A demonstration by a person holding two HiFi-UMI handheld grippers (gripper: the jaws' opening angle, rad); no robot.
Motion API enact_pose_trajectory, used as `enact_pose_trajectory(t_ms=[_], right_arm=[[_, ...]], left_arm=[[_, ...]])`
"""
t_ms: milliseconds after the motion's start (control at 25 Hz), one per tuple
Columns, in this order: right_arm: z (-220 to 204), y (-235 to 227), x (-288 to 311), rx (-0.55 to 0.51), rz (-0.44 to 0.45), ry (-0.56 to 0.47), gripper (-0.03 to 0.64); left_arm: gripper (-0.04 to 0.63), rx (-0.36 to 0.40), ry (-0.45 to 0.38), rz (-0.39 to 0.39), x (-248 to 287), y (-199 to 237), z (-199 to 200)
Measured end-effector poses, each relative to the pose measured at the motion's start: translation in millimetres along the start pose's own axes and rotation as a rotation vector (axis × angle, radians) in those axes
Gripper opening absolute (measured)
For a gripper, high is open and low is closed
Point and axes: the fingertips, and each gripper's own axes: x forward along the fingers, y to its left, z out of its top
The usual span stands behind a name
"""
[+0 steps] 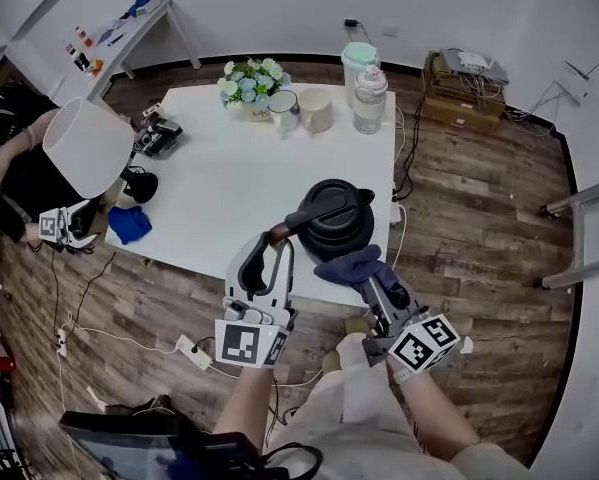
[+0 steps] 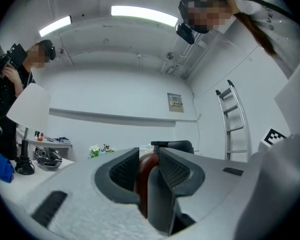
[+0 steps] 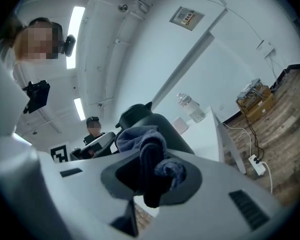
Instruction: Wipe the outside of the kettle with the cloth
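A black kettle (image 1: 331, 218) stands near the front edge of the white table (image 1: 229, 188). Its brown handle (image 1: 277, 235) points toward me. My left gripper (image 1: 269, 248) is open, and the brown handle (image 2: 145, 171) sits between its ribbed pads; the kettle's top (image 2: 172, 145) shows just beyond. My right gripper (image 1: 371, 276) is shut on a dark blue cloth (image 1: 354, 265), which it holds against the kettle's near right side. In the right gripper view the cloth (image 3: 144, 144) bulges out of the gripper (image 3: 152, 176), with the kettle (image 3: 139, 115) right behind it.
At the table's far edge stand a flower pot (image 1: 251, 80), two mugs (image 1: 315, 108) and two jars (image 1: 369, 98). A lamp with a white shade (image 1: 84, 146) and a blue rag (image 1: 129, 224) are at the left end. A person (image 1: 9, 158) sits at the left. Cables and a power strip (image 1: 191, 350) lie on the floor.
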Motion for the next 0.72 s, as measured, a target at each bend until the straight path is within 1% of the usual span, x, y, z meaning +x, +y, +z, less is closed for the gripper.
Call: enact_pose_trajectory(t_ms=[80, 240, 360, 440, 600, 640, 720], right_arm=[[-7.5, -7.3, 2.6, 0.02, -0.017, 0.015, 0.061], [-20.6, -19.0, 4.7, 0.024, -0.049, 0.049, 0.061], [-32.5, -27.7, 3.3, 0.015, -0.094, 0.094, 0.061], [-42.0, -34.0, 1.9, 0.014, -0.142, 0.135, 0.061], [-51.0, -49.7, -7.6, -0.025, -0.311, 0.231, 0.061], [-47.9, -49.6, -11.4, -0.042, -0.332, 0.238, 0.061], [-32.3, -41.5, -20.7, -0.078, -0.33, 0.231, 0.061]], left_arm=[[0.107, 0.003, 0.001, -0.007, 0.7, 0.5, 0.9], [0.107, 0.045, 0.009, 0.005, 0.9, -0.9, 2.2], [0.107, 0.032, -0.006, 0.028, 1.4, -0.3, 2.1], [0.107, 0.02, -0.011, 0.035, 1.9, -0.1, 1.8], [0.107, 0.009, -0.008, 0.033, 3.2, 0.9, 0.3], [0.107, 0.011, -0.003, 0.033, 3.0, 1.3, -0.6], [0.107, 0.012, 0.012, 0.034, 1.7, 1.7, -2.4]])
